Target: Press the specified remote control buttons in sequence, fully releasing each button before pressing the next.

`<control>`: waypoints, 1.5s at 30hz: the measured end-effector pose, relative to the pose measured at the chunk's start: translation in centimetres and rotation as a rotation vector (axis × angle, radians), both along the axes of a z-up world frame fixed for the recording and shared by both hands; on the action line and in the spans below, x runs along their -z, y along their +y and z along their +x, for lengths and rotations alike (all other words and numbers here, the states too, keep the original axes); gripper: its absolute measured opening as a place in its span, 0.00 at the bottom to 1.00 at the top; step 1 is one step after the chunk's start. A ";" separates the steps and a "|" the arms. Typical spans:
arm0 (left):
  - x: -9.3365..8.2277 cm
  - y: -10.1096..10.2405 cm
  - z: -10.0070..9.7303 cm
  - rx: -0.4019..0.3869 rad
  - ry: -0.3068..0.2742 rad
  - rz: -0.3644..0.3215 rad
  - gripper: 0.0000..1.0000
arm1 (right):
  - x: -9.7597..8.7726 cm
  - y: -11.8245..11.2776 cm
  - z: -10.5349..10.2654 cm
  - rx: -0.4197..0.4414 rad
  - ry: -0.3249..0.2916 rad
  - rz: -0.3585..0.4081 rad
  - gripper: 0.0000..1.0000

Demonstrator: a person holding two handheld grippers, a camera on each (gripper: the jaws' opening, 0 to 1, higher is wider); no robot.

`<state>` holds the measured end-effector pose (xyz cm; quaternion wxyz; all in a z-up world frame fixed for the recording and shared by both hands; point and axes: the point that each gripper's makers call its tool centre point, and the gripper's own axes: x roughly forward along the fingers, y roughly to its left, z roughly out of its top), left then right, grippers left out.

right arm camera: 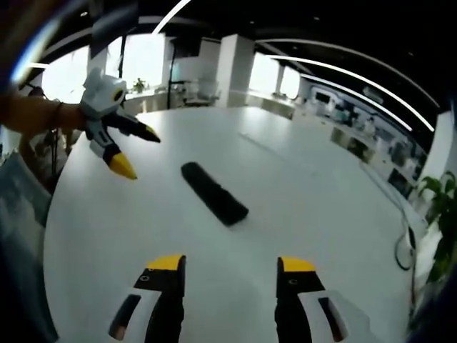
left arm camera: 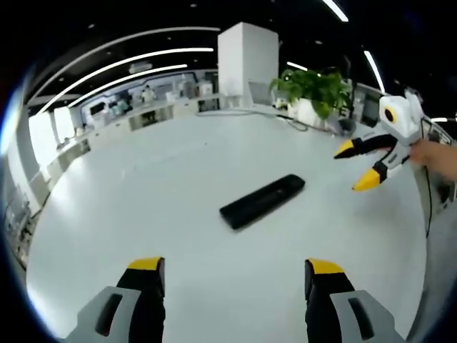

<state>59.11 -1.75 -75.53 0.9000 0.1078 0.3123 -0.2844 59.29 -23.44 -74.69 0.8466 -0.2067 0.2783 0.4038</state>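
Observation:
A black remote control point(left arm camera: 262, 201) lies flat on the white table point(left arm camera: 157, 179), slanted across the middle. My left gripper point(left arm camera: 235, 270) hovers short of it, jaws open with nothing between them. In the left gripper view the right gripper point(left arm camera: 361, 164) comes in from the right, open, beyond the remote's far end. In the right gripper view the same remote point(right arm camera: 213, 193) lies ahead of my right gripper point(right arm camera: 231, 268), which is open and empty. The left gripper point(right arm camera: 137, 151) hangs at the upper left there, open, held by a hand.
A potted green plant point(left arm camera: 314, 93) stands at the table's far edge beside a white pillar point(left arm camera: 247, 64). A cable point(right arm camera: 403, 250) runs along the table's right side in the right gripper view. Office desks and windows lie beyond.

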 end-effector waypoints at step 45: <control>1.0 -1.1 3.2 0.187 0.025 0.075 0.79 | 1.7 1.8 2.8 -0.178 0.019 -0.047 0.46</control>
